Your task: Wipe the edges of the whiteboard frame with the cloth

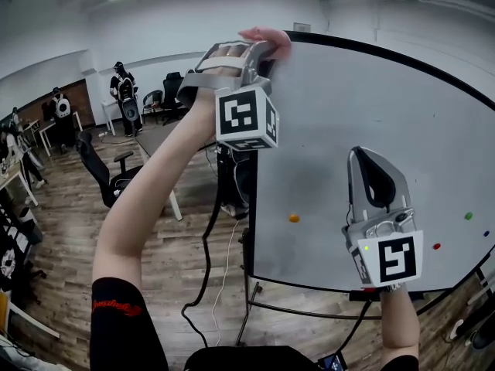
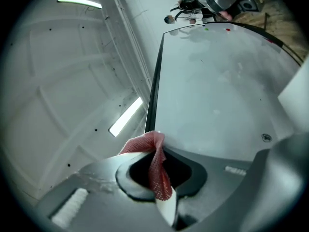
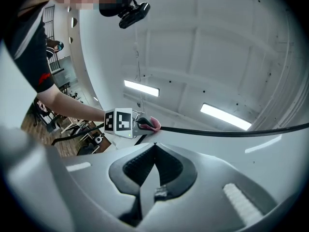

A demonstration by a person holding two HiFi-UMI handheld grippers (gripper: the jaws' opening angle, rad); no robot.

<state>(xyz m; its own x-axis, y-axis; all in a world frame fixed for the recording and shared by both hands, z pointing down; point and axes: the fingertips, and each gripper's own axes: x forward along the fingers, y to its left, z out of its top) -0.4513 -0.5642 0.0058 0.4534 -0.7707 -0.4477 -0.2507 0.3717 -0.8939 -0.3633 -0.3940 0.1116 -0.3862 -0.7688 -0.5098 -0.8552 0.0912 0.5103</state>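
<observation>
Reaching up the whiteboard (image 1: 363, 145) to its black frame's (image 2: 154, 86) top left corner, the person's left gripper (image 1: 261, 51) is clamped on the red cloth (image 2: 158, 170) there, the right gripper (image 1: 375, 180) hangs lower before the board, jaws together and empty, and I'd guess most edges are yet unwiped.

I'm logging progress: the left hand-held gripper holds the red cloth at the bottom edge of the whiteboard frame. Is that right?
Not the bottom edge. The left hand-held gripper holds the red cloth at the top left corner of the whiteboard frame, as the head view shows.
</observation>
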